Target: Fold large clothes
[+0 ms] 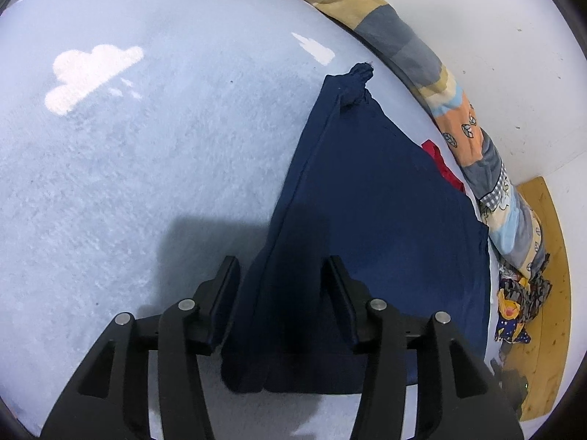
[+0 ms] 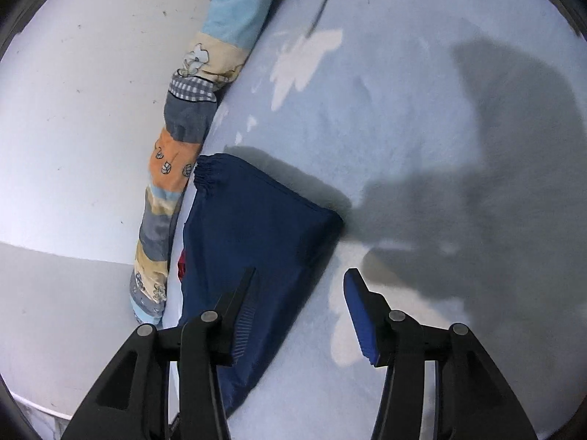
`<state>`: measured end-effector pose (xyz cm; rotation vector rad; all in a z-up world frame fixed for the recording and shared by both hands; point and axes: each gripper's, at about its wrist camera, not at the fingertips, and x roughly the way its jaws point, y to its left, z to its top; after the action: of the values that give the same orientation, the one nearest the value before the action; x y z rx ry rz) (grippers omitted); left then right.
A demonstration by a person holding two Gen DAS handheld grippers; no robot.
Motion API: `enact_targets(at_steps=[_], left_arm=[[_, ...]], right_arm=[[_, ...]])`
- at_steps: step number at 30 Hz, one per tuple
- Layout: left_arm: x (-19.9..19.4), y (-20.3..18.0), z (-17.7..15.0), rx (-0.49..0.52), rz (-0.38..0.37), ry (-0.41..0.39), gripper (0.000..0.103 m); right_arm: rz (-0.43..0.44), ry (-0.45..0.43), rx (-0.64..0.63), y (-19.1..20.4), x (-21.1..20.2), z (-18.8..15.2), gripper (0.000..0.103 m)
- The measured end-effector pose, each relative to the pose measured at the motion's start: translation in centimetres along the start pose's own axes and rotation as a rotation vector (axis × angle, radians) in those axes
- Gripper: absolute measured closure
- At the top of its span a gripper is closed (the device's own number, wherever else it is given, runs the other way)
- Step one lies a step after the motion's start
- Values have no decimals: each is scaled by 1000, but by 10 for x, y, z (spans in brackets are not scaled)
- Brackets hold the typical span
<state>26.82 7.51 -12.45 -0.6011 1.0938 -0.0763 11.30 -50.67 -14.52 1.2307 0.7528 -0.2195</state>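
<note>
A dark navy garment (image 1: 370, 198) lies folded on the light blue bed sheet (image 1: 146, 168), its gathered cuff (image 1: 357, 77) pointing to the far end. My left gripper (image 1: 280, 267) is open, its fingers straddling the garment's near folded edge just above it. In the right wrist view the same garment (image 2: 256, 234) lies beside the bed's left edge, elastic hem (image 2: 207, 174) at the far end. My right gripper (image 2: 301, 278) is open and empty, hovering over the garment's right edge and the sheet (image 2: 403, 128).
A rolled patchwork quilt (image 1: 473, 139) runs along the wall side of the bed, also in the right wrist view (image 2: 183, 128). A red cloth (image 1: 444, 168) peeks from under the garment. Patterned clothes (image 1: 521, 300) are piled by a wooden board (image 1: 550, 256).
</note>
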Motion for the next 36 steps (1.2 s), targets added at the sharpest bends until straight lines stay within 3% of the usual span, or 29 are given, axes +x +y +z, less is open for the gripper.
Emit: enact_targets(at_steps=[2, 4, 5, 6, 11, 15, 18, 20, 23, 25, 27, 28, 30, 32, 33, 36], left_arm=[[2, -1, 1, 5, 2, 0, 56], [4, -3, 3, 3, 2, 3, 56], [5, -4, 4, -2, 1, 3, 56], [5, -4, 5, -4, 0, 3, 56], [6, -7, 12, 11, 30, -23, 56], [4, -12, 19, 55, 80, -52, 56], [-5, -9, 21, 50, 109, -60, 56], [-16, -8, 21, 43, 138, -69, 56], [-40, -11, 24, 46, 186, -109, 56], [-61, -20, 27, 84, 211, -189, 56], [-74, -37, 27, 154, 251, -270, 45], [-75, -48, 27, 198, 259, -296, 45], [-68, -67, 25, 279, 250, -299, 45], [-51, -91, 21, 366, 235, -274, 45], [-38, -104, 17, 417, 235, -251, 45], [-4, -125, 6, 517, 265, -173, 45]], right_arm=[[-42, -28, -35, 7, 13, 6, 56], [-26, -23, -27, 9, 30, 11, 71], [-6, 12, -12, 7, 44, 15, 85], [-5, 20, -3, 4, 54, 16, 90], [-21, -73, -28, 21, 36, 4, 98], [-55, -152, -69, 40, -3, -28, 99], [-91, -156, -50, 29, -23, -49, 99], [-106, -131, 31, 11, -28, -57, 98], [-190, -94, 74, 2, -38, -58, 82], [-186, -111, 85, 2, -54, -59, 81], [-250, -201, 22, 12, -78, -66, 80], [-259, -245, -34, 22, -87, -69, 79], [-221, -249, -139, 44, -86, -70, 76], [-199, -216, -249, 72, -71, -70, 75], [-194, -179, -309, 88, -57, -69, 67], [-178, -37, -460, 126, -3, -73, 64]])
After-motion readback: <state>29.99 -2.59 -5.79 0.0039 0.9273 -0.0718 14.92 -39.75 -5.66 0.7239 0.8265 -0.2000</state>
